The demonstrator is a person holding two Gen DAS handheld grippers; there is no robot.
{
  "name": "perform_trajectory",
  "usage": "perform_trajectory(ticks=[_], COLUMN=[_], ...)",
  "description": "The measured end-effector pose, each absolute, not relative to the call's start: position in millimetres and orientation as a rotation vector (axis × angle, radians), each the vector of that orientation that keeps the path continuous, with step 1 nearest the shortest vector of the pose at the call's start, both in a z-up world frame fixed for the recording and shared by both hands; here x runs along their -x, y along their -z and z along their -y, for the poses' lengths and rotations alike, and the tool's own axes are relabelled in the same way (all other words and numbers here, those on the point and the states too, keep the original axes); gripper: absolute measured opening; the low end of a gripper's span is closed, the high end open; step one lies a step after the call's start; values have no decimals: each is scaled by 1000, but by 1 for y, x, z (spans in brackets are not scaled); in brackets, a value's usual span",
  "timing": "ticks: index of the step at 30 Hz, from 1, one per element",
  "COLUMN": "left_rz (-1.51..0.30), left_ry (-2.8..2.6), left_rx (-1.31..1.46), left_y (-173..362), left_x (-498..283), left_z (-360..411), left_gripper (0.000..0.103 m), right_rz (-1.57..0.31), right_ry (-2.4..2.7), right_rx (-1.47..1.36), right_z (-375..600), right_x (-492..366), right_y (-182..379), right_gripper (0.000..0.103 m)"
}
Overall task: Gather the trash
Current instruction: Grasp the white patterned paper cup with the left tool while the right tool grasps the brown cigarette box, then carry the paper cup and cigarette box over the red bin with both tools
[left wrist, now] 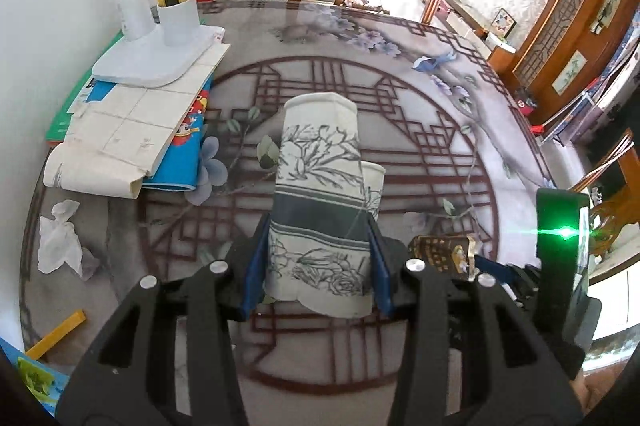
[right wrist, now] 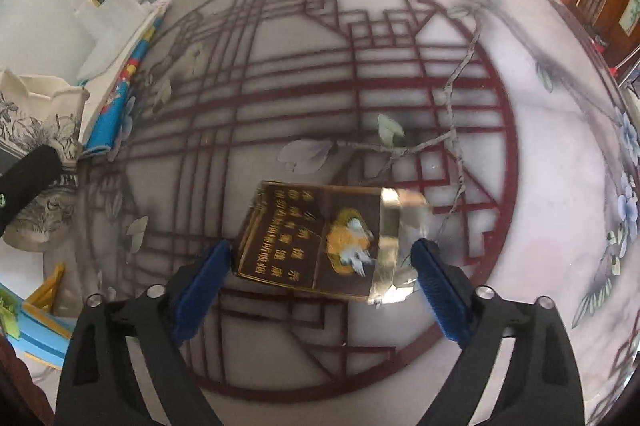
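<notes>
While my left claw (left wrist: 316, 268) squeezes a crumpled paper cup (left wrist: 320, 202) between its blue pads, the cup sticks up tilted over the middle of the round patterned table (left wrist: 400, 74), its printed flowers facing me and its lower rim dented. Looks like a second cup (left wrist: 373, 186) peeks out just behind it on the right, can't tell if it's nested or separate.

My right claw (right wrist: 320, 278) sits wide apart around a dark brown and gold cigarette pack (right wrist: 316, 246) lying flat on the table. Left pad is just about at the pack's corner, right pad is beside the shiny end, and honestly I can't tell if either one is touching.

Further out on the left there's a crumpled white tissue (left wrist: 60, 238) near the table edge, a yellow strip (left wrist: 56, 334) closer to me, and at the far left a pile of books and papers (left wrist: 132, 130) with a white tray (left wrist: 156, 58) holding two white containers (left wrist: 160, 14).
</notes>
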State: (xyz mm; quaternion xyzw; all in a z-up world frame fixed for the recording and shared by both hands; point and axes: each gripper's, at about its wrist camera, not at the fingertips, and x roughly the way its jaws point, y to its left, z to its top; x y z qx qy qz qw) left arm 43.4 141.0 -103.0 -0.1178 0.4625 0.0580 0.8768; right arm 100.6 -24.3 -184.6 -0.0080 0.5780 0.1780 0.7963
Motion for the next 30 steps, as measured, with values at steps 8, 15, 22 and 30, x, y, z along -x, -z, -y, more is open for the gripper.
perform_trajectory(ticks=[8,15,22,30], left_rz=[-929,-902,-902,-906], left_ry=[-65,-2,63,107], left_rx=[229,201,193,147], left_y=[88,73,66,63], left_x=[-45,-46,-51,-51], left_z=[-123,-93,-58,-18], left_gripper=[43,43,43,43], right_rz=[-1166,-1092,-1000,-978], right_ry=[-404,-364,-302,-247], right_rx=[-89,-178,-145,-180], right_z=[56,110,157,206], right_x=[-94,-81,-61,-46], right_y=[144,106,78,74], right_gripper=[78,78,78,78])
